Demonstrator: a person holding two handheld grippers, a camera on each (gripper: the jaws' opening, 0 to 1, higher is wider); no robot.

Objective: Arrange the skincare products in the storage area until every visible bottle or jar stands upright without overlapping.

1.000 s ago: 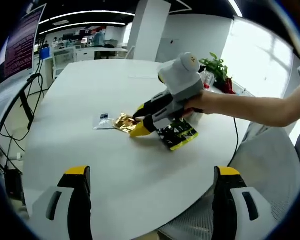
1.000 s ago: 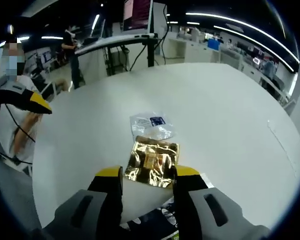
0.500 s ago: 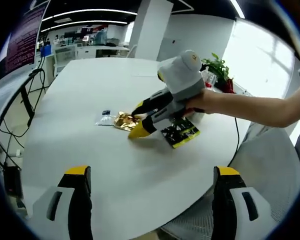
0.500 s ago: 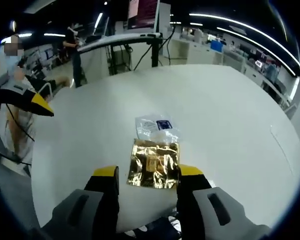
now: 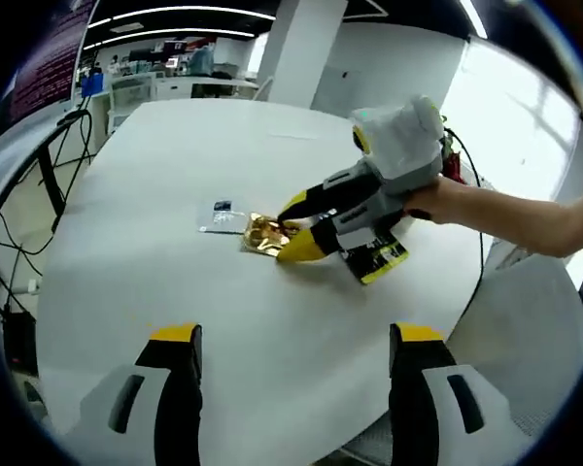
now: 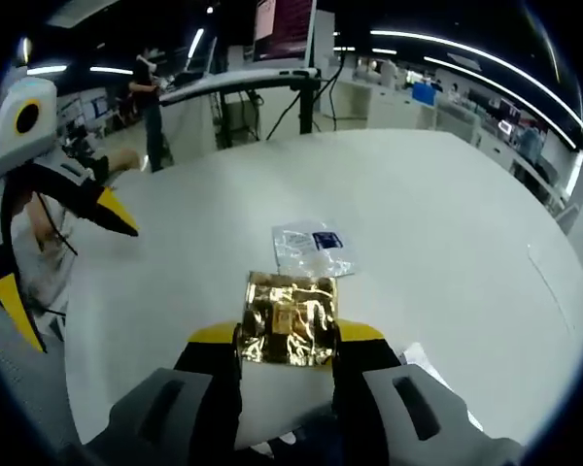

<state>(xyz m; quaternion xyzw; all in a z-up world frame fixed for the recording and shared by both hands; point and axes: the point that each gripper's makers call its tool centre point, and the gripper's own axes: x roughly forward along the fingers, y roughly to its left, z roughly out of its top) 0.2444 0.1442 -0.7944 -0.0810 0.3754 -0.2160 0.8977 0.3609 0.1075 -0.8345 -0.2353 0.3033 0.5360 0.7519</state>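
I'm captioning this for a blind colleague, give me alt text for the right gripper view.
The right gripper has its yellow-tipped jaws on either side of the near edge of a gold foil sachet lying flat on a white table. A clear sachet lies just beyond it, and the left gripper enters from the left.

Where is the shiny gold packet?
In the right gripper view, the gold packet lies on the white table, between the right hand-held gripper's jaws, beside a clear packet.

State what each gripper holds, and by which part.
Left gripper: nothing. Right gripper straddles the gold foil sachet's near edge; a closed grip cannot be told.
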